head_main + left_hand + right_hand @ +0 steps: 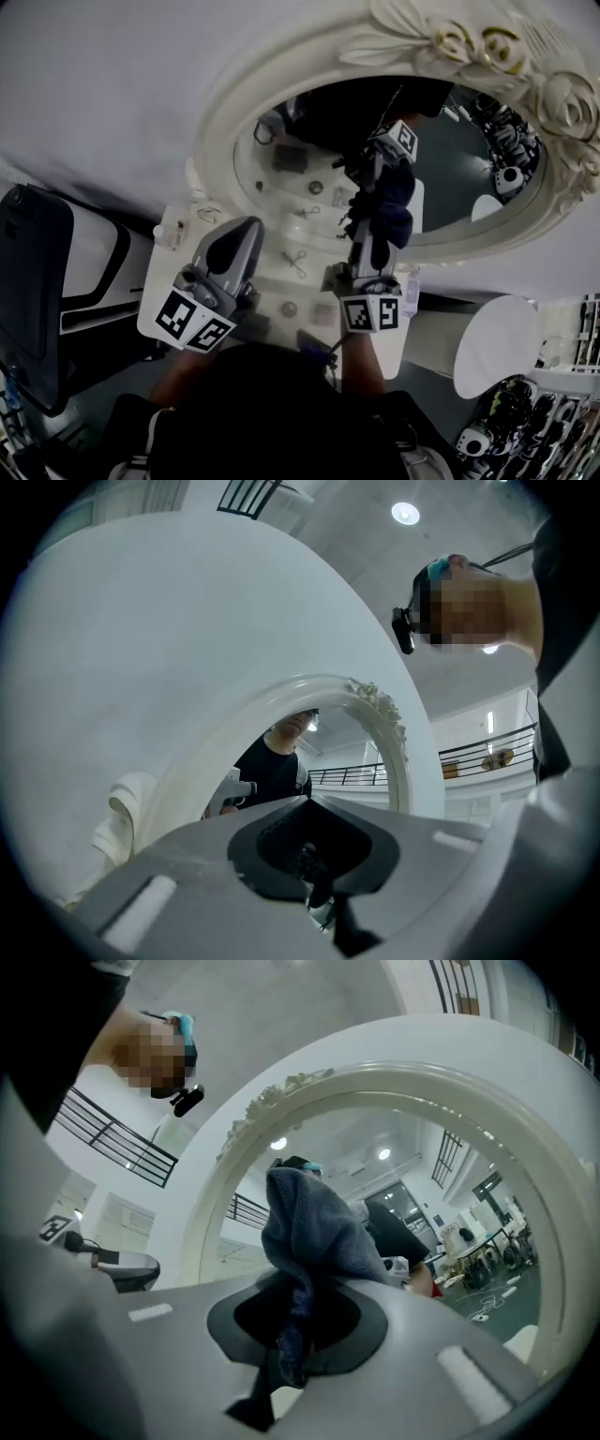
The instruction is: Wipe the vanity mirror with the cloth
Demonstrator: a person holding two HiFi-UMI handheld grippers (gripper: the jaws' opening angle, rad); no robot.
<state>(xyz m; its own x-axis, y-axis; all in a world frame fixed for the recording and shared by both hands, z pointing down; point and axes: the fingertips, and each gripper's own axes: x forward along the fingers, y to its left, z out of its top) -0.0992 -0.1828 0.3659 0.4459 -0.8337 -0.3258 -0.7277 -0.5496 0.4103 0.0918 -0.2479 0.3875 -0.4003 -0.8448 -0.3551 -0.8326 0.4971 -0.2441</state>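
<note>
The cloth point(314, 1232) looks soft, light and floppy, so I judge a bunched fold the best hold, leaving the loose bulk to do the wiping. It sits low on the vanity mirror point(281, 173), seemingly touching the glass. My right gripper point(298, 1316) is clamped on that fold. My left gripper point(244, 227), jaws together and empty, hangs below the mirror's frame.

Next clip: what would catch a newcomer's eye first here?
The big oval vanity mirror, cream and rose-carved, fills the upper head view. At its glass, the right gripper is clamped on a dark blue cloth, while the left gripper hangs shut and empty lower left.
</note>
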